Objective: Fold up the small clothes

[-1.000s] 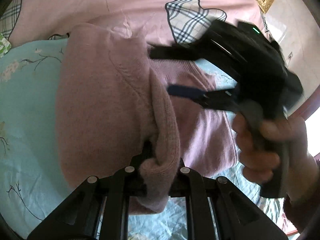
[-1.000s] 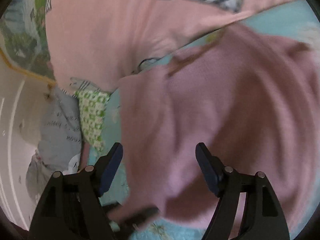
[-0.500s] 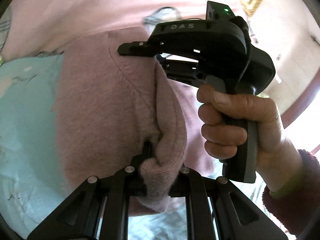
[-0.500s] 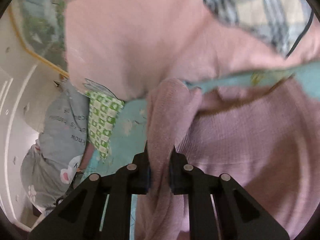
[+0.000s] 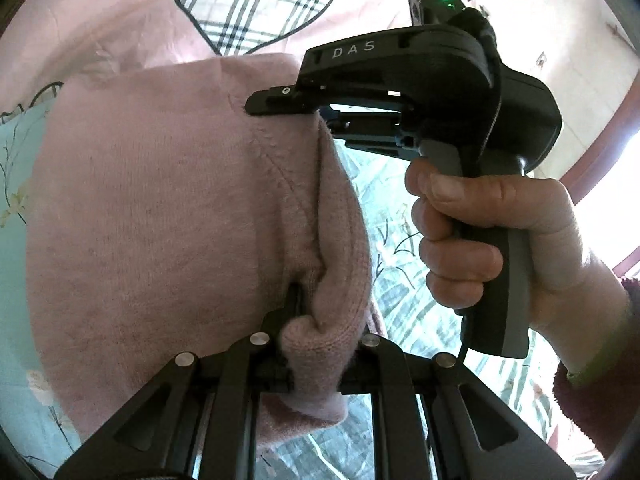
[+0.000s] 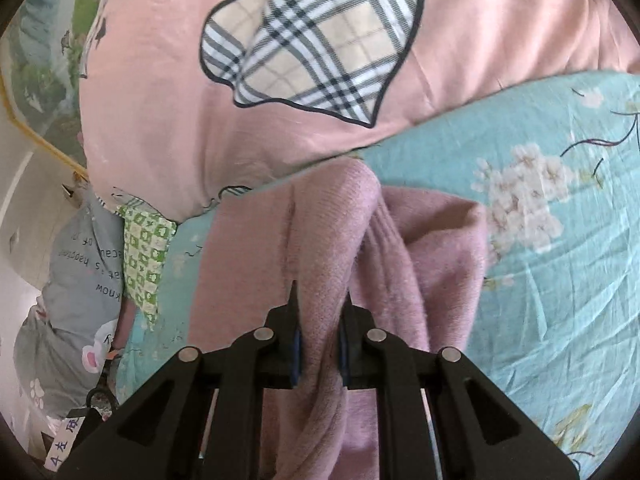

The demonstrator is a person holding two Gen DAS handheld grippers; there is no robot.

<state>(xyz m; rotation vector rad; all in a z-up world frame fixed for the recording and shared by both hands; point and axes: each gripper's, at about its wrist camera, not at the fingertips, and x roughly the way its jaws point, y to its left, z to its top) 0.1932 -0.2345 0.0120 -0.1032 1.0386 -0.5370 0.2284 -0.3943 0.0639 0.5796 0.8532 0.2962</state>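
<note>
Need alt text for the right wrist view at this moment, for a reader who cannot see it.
The right claw is shut on a bunched fold of a mauve knit sweater, which is lifted above a teal floral bedsheet. Behind lies a pink quilt with a plaid heart patch, and grey printed fabric is heaped at the left.

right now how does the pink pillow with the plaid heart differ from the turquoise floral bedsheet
The pink pillow with the plaid heart is plain apart from one checked patch; the turquoise floral bedsheet carries blossoms and twigs. The pillow bulges; the sheet lies flat under the mauve knitted sweater. Both are cloth bedding.
</note>
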